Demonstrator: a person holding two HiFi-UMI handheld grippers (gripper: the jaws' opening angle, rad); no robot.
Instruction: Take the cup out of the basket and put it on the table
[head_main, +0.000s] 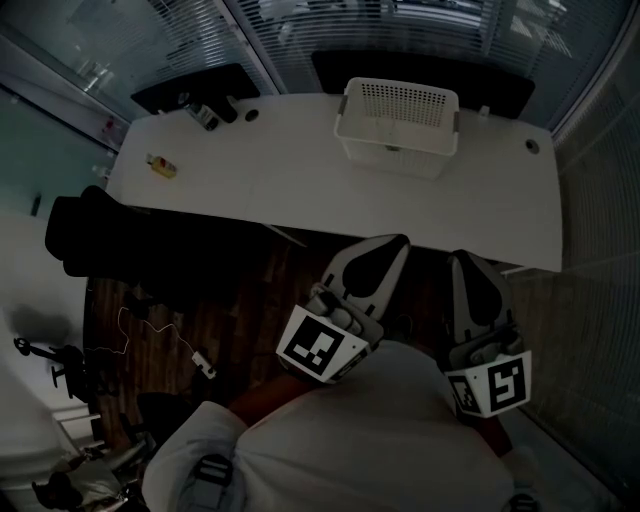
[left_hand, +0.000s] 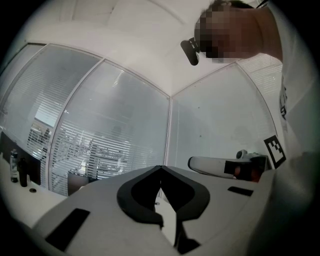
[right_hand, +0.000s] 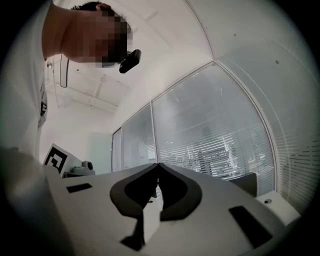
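A white perforated basket (head_main: 398, 125) stands on the white table (head_main: 300, 170), toward its far right. What lies inside it is hidden from the head view; no cup shows. Both grippers are held close to the person's body, well short of the table's near edge. The left gripper (head_main: 400, 240) is shut, its jaw tips meeting with nothing between them. The right gripper (head_main: 462, 258) is shut too and empty. In the left gripper view the left gripper (left_hand: 160, 167) points up at glass walls; the right gripper (right_hand: 158, 165) does the same in its own view.
A small yellow object (head_main: 161, 166) lies at the table's left end, and dark items (head_main: 212, 113) sit at its back left. A dark chair (head_main: 110, 240) stands by the near left edge. Glass walls with blinds (left_hand: 100, 145) surround the room. Cables (head_main: 150, 335) lie on the floor.
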